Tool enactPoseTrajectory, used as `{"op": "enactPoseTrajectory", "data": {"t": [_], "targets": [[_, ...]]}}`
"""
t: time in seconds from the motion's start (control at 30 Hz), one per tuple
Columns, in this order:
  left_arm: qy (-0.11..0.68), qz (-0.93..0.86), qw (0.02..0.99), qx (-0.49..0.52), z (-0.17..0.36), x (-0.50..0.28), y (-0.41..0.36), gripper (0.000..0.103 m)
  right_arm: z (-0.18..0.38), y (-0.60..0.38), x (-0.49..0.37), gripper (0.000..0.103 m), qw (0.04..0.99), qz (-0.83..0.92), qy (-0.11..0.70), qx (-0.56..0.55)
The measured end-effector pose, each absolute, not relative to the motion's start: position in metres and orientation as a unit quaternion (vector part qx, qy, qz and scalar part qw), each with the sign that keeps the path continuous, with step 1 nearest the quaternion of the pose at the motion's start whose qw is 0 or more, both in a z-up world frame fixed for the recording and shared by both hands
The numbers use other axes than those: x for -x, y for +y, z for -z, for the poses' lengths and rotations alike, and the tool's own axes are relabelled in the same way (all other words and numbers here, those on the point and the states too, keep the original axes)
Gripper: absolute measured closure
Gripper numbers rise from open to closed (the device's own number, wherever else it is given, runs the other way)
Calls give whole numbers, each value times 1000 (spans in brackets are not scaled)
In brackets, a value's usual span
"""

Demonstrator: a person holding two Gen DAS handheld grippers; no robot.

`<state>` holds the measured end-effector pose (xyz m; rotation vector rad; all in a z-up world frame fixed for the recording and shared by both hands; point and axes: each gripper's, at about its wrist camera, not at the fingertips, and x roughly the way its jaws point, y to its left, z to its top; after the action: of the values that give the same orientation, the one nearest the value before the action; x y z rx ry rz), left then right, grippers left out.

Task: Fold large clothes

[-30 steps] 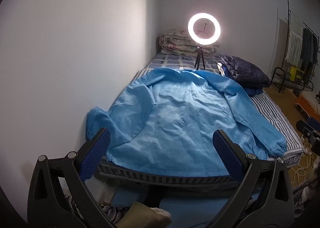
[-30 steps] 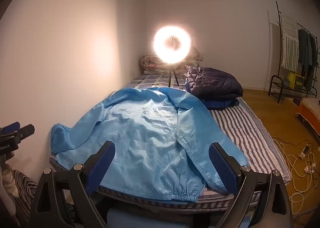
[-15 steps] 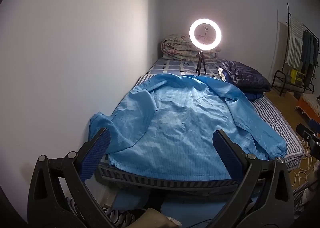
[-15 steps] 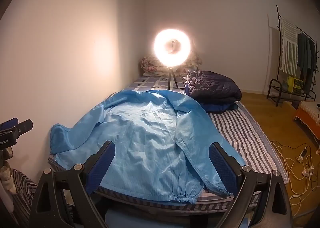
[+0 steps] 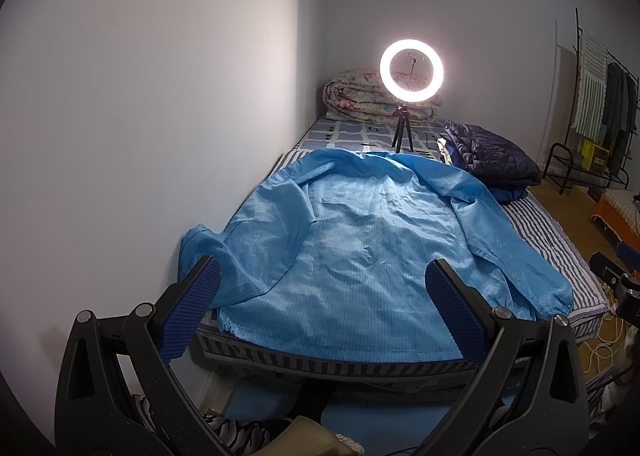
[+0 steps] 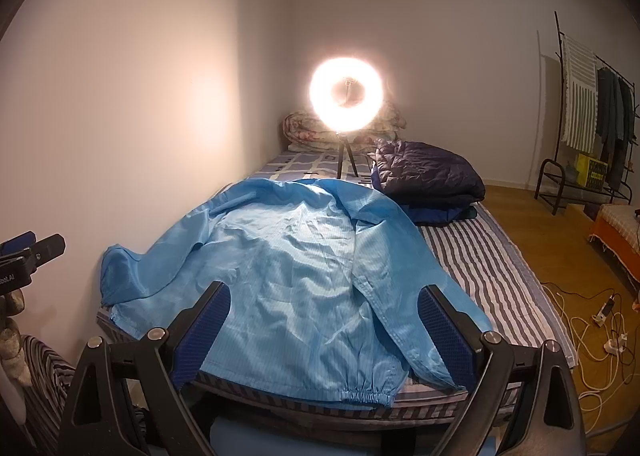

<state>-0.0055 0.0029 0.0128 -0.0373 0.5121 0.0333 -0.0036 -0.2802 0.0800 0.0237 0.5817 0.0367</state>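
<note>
Jacket [image 5: 372,256], light blue, spread flat and back-up on bed [image 5: 560,240] with striped cover; hem at near edge of mattress, collar toward far end. One sleeve draped along wall side with cuff bunched at near left corner, other sleeve angled down right side toward near right corner. Same jacket [image 6: 296,280] in right wrist view, elastic hem hanging just over mattress edge.

Left gripper [image 5: 320,308] held above foot of bed, fingers [image 5: 192,312] spread wide, released, grasping nothing, blue pads facing inward. Right gripper [image 6: 324,332] likewise above near edge, fingers [image 6: 444,332] spread wide and empty. Neither touching fabric.

Ring light [image 5: 411,71] lit, on small tripod at far end of bed, just beyond collar. Rolled floral quilt [image 5: 352,96] against far wall behind light. Folded dark puffer jacket [image 5: 488,156] on right side of bed beside shoulder of blue jacket. Clothes rack [image 6: 592,116] with hanging garments along right wall; white cables [image 6: 592,332] on wooden floor.
</note>
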Motion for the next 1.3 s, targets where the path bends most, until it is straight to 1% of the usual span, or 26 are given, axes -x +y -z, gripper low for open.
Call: {"op": "enactPoseTrajectory", "data": {"t": [0.3,0.73,0.9,1.3], "targets": [[249,-16,968,16,-20,6,2,0,-87,-277,6,7,960,-18,278,-11],[219,-11,976,11,-41,18,10,0,-134,-250,14,7,971,-27,238,4],[217,-7,976,14,-47,17,17,0,-152,-247,20,7,976,-31,216,-11],[202,-26,979,2,-75,29,13,0,-168,-240,13,7,978,-70,196,-19]]}}
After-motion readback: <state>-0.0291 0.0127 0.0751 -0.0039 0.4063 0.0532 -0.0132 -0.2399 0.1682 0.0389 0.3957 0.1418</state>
